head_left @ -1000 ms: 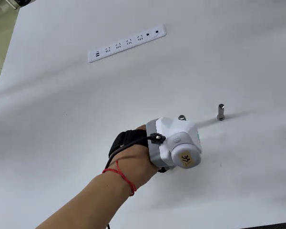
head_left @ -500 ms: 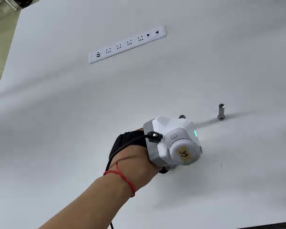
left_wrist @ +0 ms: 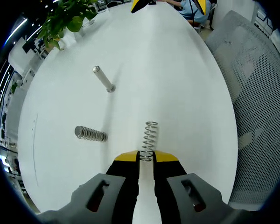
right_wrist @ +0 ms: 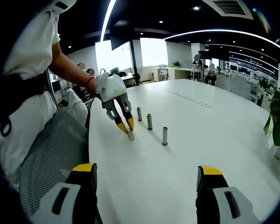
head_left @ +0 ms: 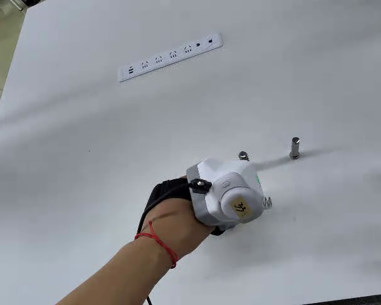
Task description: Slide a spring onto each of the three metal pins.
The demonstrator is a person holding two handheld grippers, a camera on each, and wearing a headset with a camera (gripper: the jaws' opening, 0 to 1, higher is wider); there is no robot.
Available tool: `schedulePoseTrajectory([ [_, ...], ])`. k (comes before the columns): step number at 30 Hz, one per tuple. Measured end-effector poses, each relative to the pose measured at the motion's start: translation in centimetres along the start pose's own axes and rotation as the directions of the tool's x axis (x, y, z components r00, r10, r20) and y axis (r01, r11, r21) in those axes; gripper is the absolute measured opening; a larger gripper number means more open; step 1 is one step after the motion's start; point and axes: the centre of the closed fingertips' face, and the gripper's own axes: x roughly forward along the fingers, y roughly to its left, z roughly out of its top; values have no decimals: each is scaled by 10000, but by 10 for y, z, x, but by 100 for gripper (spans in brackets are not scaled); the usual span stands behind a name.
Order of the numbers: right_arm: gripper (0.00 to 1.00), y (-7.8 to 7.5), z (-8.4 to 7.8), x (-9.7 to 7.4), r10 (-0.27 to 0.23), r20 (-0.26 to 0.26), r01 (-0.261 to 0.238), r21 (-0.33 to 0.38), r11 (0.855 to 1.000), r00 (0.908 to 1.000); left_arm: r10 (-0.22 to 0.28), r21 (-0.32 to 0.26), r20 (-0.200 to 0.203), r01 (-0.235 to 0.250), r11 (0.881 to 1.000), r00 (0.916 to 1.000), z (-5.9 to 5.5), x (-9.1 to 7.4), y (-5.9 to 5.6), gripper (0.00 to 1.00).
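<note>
My left gripper (left_wrist: pixel 146 156) is shut on the lower end of a bare spring (left_wrist: pixel 149 139), which reaches forward from its yellow fingertips. In the head view a hand holds this gripper (head_left: pixel 254 203) low over the table, and the spring (head_left: pixel 267 202) pokes out at its right edge. A pin wearing a spring (left_wrist: pixel 90 134) stands ahead on the left, with a bare pin (left_wrist: pixel 104 78) beyond it. The right gripper view has two spring-covered pins (right_wrist: pixel 139 114) (right_wrist: pixel 149 122) and the bare pin (right_wrist: pixel 164 136) in a row beside the left gripper (right_wrist: pixel 129 127). My right gripper (right_wrist: pixel 147 170) is open with nothing in it.
A white power strip (head_left: pixel 170 57) lies far back on the white table (head_left: pixel 82 159). A mesh office chair (left_wrist: pixel 252 93) stands at the table's edge, and a potted plant (left_wrist: pixel 67 18) at the far end.
The left gripper has drifted slightly left and toward the person and has turned a little. The held spring now shows beside its right edge in the head view.
</note>
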Motion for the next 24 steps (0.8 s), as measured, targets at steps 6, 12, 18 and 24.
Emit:
schedulePoseTrajectory([
  [6,88,2,7,1,102,-40,-103,-142,9998,9999,149,-279,517,-135,9995,9986,8,-10,1,7],
  [12,87,5,19,2,199,-69,-201,-317,9993,9998,433,-1105,1505,-267,9935,9877,22,-23,5,7],
  [18,85,9,41,3,308,-52,-311,-614,9976,9995,881,-1956,2644,-360,9800,9604,37,-44,11,7],
  [24,78,12,66,4,571,-297,-603,-1197,9910,9979,1273,-2628,3860,-233,9646,9137,58,-68,16,7],
])
